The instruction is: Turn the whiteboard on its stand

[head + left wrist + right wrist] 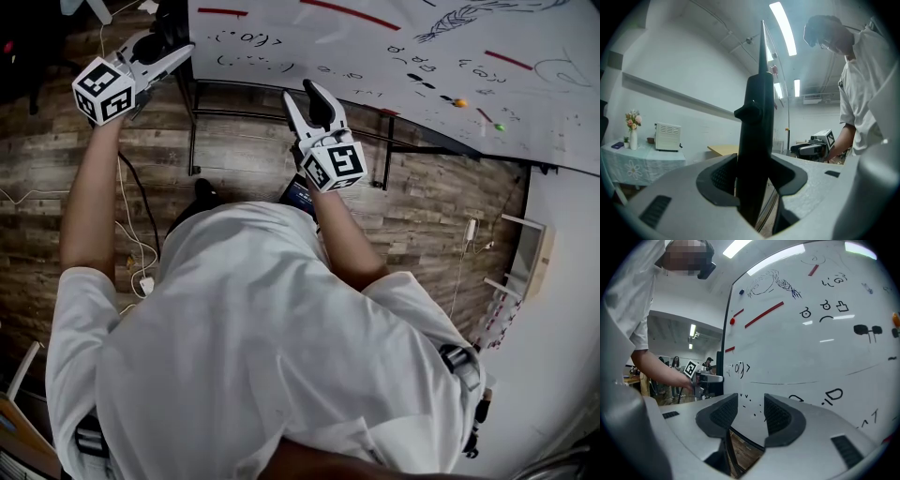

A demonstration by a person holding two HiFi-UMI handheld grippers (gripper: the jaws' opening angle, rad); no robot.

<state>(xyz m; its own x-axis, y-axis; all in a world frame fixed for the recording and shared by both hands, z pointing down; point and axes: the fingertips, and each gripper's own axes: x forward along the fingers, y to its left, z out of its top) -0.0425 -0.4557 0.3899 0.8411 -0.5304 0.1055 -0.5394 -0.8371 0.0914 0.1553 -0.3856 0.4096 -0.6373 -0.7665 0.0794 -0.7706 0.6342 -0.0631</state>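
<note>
Whiteboard [394, 56] spans 12 to 2 o'clock in head view. Left gripper [180, 54] at 11 o'clock, jaws clamped on its black side edge. Right gripper [315, 97] faces its bottom edge, jaws part open, gripping nothing.

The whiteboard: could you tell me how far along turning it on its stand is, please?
Done: the left claw is shut on the whiteboard's dark side edge. In hand: the right claw stands open near the lower edge, gripping nothing. Left: the turn itself; the writing side faces the person, and whether any turning is done I cannot tell.
</note>
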